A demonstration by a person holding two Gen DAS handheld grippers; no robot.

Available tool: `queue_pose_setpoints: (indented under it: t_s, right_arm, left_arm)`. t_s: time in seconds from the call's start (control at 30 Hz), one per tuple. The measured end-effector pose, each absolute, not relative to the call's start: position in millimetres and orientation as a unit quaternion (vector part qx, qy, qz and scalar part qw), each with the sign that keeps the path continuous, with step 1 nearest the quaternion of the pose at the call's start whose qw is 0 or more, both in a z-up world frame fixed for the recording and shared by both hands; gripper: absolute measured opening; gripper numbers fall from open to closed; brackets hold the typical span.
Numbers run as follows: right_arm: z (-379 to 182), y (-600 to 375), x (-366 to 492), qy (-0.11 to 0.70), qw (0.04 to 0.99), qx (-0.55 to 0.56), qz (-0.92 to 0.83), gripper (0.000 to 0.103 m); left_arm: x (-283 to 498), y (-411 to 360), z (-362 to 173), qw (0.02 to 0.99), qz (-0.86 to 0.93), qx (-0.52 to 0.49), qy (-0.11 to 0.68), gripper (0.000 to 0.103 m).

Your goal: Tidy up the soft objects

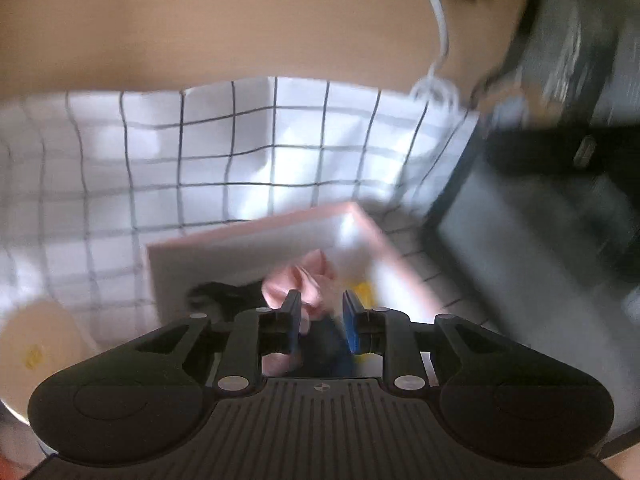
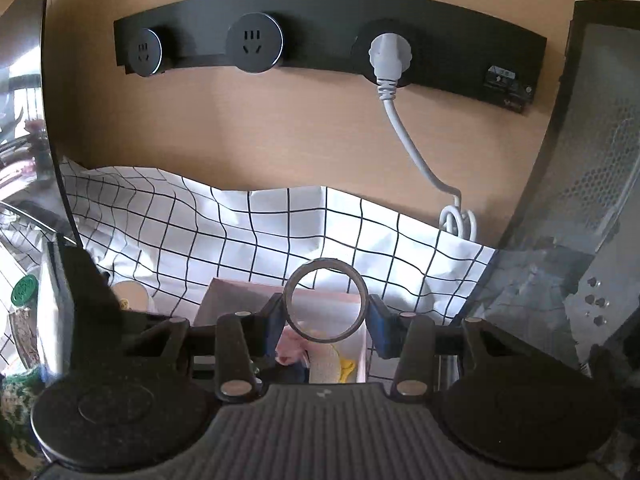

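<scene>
My right gripper (image 2: pixel 326 320) is clamped on a grey ring (image 2: pixel 326 303), which stands upright between the two blue pads (image 2: pixel 378 322) with its hole facing me. Just below and beyond it sits the pink box (image 2: pixel 280 292), and in the box I can see a pink soft thing (image 2: pixel 292 346), a pale knitted piece (image 2: pixel 324 364) and something yellow (image 2: pixel 347 366) lying close together. My left gripper (image 1: pixel 320 312) hangs over the same pink box (image 1: pixel 248 236); its jaws stand a narrow way apart, and a pink scrunchie (image 1: pixel 298 280) lies just ahead of the fingertips, touching the left finger (image 1: pixel 291 312). Whether I am gripping it I cannot tell, as the view is blurred. To the left of it in the box is a dark soft thing (image 1: pixel 224 296), and to the right a bit of yellow (image 1: pixel 364 292). Under the box spreads a white cloth with a black grid (image 2: pixel 248 240). Off to my left on the cloth is a cream round thing (image 1: pixel 44 340). Farther on rises a wooden wall (image 2: pixel 280 128) bearing a black socket strip (image 2: pixel 320 36), with a white plug (image 2: pixel 386 58) in its right socket.
</scene>
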State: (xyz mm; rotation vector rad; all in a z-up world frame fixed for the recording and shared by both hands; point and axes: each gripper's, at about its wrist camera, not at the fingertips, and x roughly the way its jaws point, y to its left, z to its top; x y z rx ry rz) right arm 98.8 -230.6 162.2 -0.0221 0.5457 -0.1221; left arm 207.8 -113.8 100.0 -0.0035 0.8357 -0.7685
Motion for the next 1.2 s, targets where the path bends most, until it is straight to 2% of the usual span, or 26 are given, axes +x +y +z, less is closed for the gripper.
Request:
queue_pose_setpoints:
  t_s: [0.2,0.33,0.67,0.87,1.2]
  right_arm:
    - [152.1,-228.2,114.2,0.269,0.962,0.028,-0.039,0.043]
    - [143.4,-224.1,126.1,0.279,0.959,0.037,-0.028,0.058]
    - [123.5,-197.9,111.1,0.277,0.959,0.042,-0.036,0.061]
    - [100.2,-127.7,97.7,0.271,0.963,-0.011,0.01,0.061]
    - [42.0,0.4,107.5,0.297,0.951,-0.027,0.081,0.061]
  left_arm:
    - [195.3,-73.6,127.2,0.854,-0.382,-0.044,0.351,0.025]
    - [193.4,-47.7,137.1,0.859,-0.381,-0.054,0.337,0.025]
    - [171.4,37.0,135.2,0.873,-0.333,-0.101,0.341,0.025]
    - [133.3,117.1,110.8,0.898,-0.255,-0.075,0.349,0.025]
    - [99.3,287.7,87.2,0.917,-0.101,-0.161,0.352,0.025]
